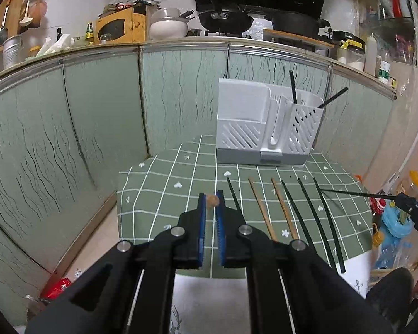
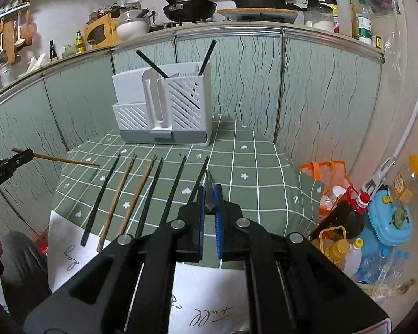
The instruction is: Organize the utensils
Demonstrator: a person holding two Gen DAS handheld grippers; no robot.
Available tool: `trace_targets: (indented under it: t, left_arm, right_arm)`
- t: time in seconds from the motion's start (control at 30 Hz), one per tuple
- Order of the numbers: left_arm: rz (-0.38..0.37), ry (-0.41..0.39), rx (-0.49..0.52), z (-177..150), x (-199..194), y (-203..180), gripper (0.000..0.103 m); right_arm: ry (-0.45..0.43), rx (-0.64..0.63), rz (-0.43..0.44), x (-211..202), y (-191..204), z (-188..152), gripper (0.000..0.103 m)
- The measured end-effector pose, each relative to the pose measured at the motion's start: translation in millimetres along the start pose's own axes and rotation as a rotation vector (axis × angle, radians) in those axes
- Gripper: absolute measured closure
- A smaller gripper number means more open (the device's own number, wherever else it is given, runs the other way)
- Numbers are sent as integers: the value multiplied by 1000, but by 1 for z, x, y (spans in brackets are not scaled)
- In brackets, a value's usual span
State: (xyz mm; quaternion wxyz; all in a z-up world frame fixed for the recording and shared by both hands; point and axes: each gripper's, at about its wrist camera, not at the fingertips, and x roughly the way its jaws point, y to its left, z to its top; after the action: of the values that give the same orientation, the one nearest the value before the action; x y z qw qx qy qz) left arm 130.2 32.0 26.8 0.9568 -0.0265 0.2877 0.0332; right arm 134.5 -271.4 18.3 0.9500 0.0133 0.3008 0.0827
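Right wrist view: the white rack (image 2: 164, 111) sat at 11 o'clock from your right gripper (image 2: 209, 192), which was clamped on a black chopstick (image 2: 209, 194) pointing straight ahead. Your left gripper (image 1: 211, 199) pinched a wooden chopstick (image 1: 212, 200), rack at 1 o'clock.

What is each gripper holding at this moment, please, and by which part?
The left gripper holds a wooden chopstick near one end. The right gripper holds a black chopstick, also near one end. Both chopsticks are lifted clear of the table.
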Motion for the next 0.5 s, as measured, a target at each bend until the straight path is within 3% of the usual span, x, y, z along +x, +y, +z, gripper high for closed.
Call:
trace_targets:
  t: [0.3,0.5]
  left_arm:
    - [-60,21,-16,22,7,7,95]
    - [-47,16,-10,34,8,10,95]
  right_arm:
    - [-23,-13,5,-5,1,19,97]
    - [-29,-13,18,-4,0,31,97]
